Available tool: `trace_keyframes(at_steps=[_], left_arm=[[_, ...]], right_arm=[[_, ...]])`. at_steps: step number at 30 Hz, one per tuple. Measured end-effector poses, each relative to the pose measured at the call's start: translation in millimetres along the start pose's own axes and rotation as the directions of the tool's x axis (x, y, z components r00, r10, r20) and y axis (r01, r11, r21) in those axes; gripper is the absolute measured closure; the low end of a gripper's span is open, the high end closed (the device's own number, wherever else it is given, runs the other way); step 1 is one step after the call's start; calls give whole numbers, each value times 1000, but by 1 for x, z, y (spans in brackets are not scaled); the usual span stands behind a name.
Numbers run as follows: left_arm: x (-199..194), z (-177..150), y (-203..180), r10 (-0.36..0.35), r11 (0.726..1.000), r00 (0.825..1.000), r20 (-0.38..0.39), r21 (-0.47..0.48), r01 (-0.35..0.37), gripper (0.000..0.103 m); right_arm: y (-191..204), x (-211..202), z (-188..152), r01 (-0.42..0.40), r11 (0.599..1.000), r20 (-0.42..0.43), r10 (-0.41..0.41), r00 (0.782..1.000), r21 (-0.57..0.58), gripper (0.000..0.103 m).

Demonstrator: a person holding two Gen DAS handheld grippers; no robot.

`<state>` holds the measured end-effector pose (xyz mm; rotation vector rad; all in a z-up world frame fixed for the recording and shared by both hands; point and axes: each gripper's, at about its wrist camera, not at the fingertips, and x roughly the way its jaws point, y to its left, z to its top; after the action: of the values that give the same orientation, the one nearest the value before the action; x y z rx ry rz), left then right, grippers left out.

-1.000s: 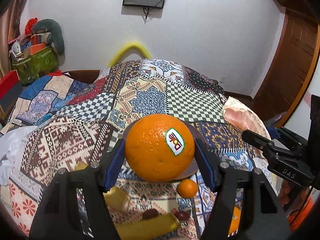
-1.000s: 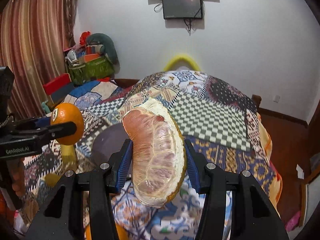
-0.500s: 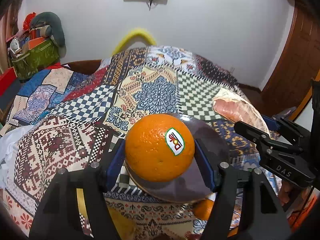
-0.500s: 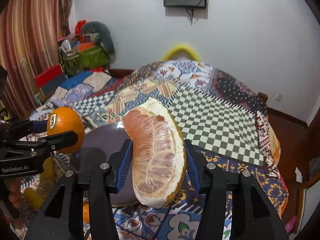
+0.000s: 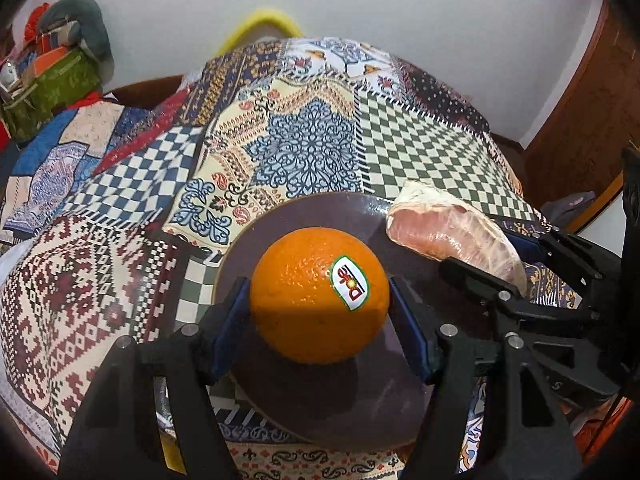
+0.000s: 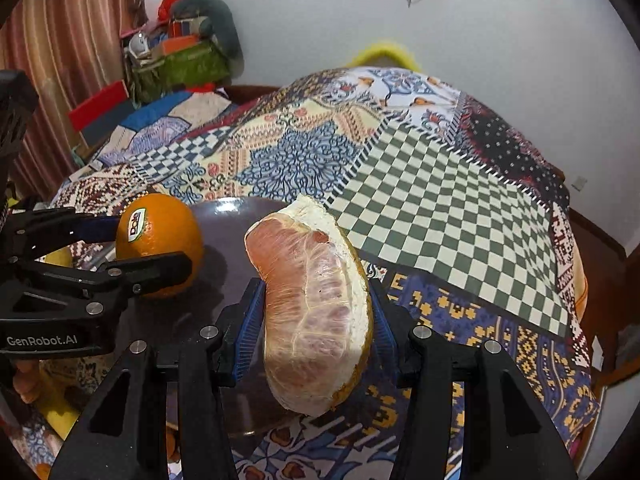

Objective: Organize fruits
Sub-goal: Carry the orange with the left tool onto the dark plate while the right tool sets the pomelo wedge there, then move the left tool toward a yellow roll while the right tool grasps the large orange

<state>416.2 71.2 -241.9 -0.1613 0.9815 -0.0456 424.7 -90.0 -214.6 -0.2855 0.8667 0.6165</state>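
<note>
My left gripper point(image 5: 320, 320) is shut on a large orange point(image 5: 316, 292) with a Dole sticker, held just above a dark round plate point(image 5: 328, 396). My right gripper point(image 6: 316, 320) is shut on a peeled pomelo wedge point(image 6: 316, 304), pink flesh with white pith, held over the plate's right edge point(image 6: 236, 208). The wedge also shows at the right in the left wrist view point(image 5: 452, 236), and the orange at the left in the right wrist view point(image 6: 164, 240).
The plate lies on a patchwork quilt point(image 5: 308, 148) on a bed. Yellow fruit point(image 6: 60, 256) lies left of the plate. Bags and clutter point(image 6: 180, 60) stand at the far left by a curtain. A wooden door point(image 5: 576, 112) is at the right.
Both grippers have moved forward and down over the plate with their fruit. The orange and the pomelo wedge are lower and closer to the plate than before.
</note>
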Motion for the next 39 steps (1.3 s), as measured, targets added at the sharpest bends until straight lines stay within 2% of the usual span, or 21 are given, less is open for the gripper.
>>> trace_keyframes(at_steps=[5, 15, 26, 34, 39], left_arm=[[9, 3, -4, 15, 1000, 1000, -24, 20, -15, 35], [18, 13, 1, 3, 1000, 999, -39, -14, -4, 35], [11, 14, 3, 4, 1000, 1000, -18, -18, -5, 35], [-11, 8, 2, 13, 1000, 1000, 20, -12, -13, 35], [-43, 0, 5, 10, 1000, 998, 68, -23, -9, 35]], right_arm=[[3, 10, 0, -2, 1000, -27, 1, 1000, -17, 56], [0, 19, -3, -24, 1000, -63, 23, 998, -16, 55], [-2, 3, -1, -24, 1000, -25, 24, 999, -7, 55], [0, -12, -1, -12, 1000, -1, 12, 1000, -5, 55], [2, -32, -3, -13, 1000, 26, 12, 1000, 7, 55]])
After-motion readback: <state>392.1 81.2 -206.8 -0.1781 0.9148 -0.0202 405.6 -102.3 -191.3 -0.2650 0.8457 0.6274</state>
